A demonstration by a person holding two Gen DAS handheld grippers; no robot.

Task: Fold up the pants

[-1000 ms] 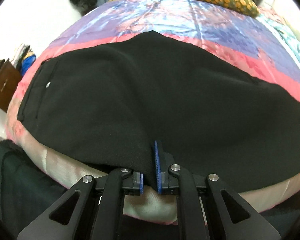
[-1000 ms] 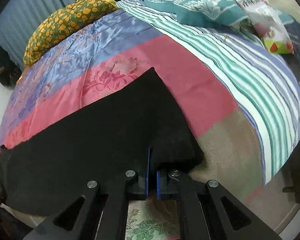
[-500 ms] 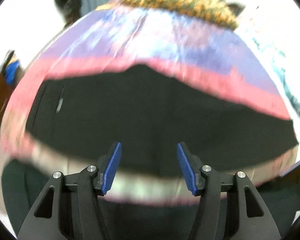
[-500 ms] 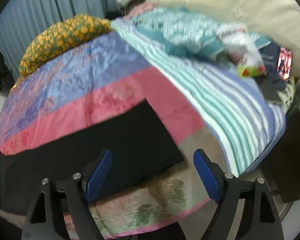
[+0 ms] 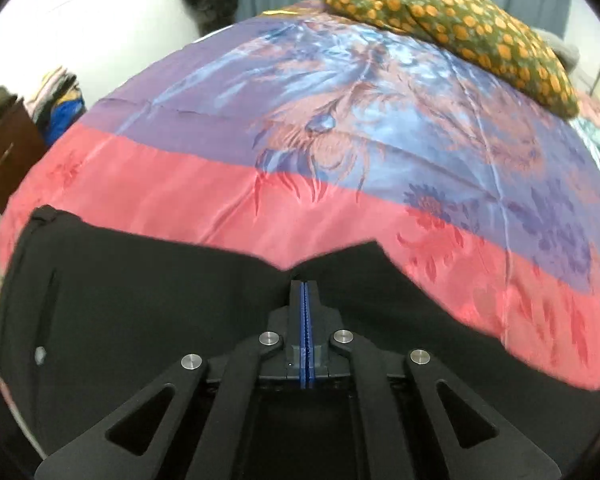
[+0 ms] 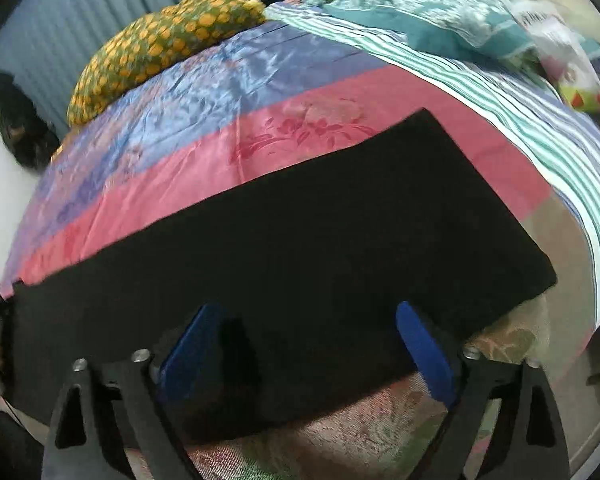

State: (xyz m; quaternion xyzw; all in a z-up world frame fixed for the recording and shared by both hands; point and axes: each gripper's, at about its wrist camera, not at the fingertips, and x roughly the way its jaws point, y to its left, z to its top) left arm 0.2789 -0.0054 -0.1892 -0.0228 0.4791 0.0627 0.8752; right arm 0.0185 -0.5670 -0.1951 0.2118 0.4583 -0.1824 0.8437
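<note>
Black pants [image 5: 148,300] lie flat across the near part of a bed, folded lengthwise into a long dark strip; they also show in the right wrist view [image 6: 300,240]. My left gripper [image 5: 305,292] is shut over the pants near their far edge, where the cloth makes a notch; I cannot tell if cloth is pinched between the pads. My right gripper [image 6: 308,344] is open and empty, its blue pads low over the pants' near edge, close to the leg end at the right.
The bed has a pink and blue satin cover [image 5: 340,152] and a striped sheet [image 6: 520,112]. A green cushion with orange dots [image 5: 452,28] lies at the far side. A snack bag [image 6: 568,64] lies far right. A brown cabinet [image 5: 4,152] stands left.
Both grippers let go of the pants' near edge and opened. The left one then moved forward over the pants and shut again. The right one stays open and has come lower over the cloth.
</note>
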